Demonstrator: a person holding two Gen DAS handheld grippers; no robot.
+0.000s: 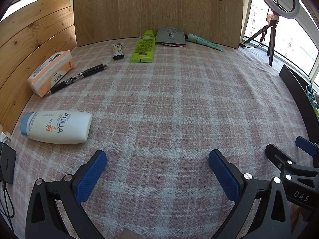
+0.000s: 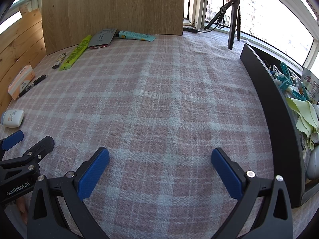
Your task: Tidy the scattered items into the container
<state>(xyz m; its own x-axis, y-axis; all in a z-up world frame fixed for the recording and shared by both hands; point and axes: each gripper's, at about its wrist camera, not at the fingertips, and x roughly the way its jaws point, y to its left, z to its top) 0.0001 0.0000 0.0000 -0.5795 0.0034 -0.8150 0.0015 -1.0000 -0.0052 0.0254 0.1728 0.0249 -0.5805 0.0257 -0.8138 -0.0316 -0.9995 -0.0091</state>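
My left gripper [image 1: 157, 157] is open and empty above the plaid cloth. A white AQUA sunscreen bottle [image 1: 56, 127] lies ahead to its left. Farther off lie a black pen [image 1: 78, 77], a peach tissue pack [image 1: 51, 72], a lighter [image 1: 118, 51], a green tube [image 1: 144, 46], a grey sachet [image 1: 170, 36] and a teal tube [image 1: 205, 42]. My right gripper [image 2: 160, 155] is open and empty. The black container [image 2: 273, 107] stands to its right, holding clips and a yellow cloth [image 2: 305, 115]. The same bottle shows in the right wrist view [image 2: 13, 118], as does the green tube [image 2: 76, 52].
A wooden board [image 1: 157, 10] stands at the back and wood planks [image 1: 30, 45] at the left. A tripod [image 2: 234, 18] with a ring light stands by the window at the back right. A black charger [image 1: 7, 162] lies at the left edge.
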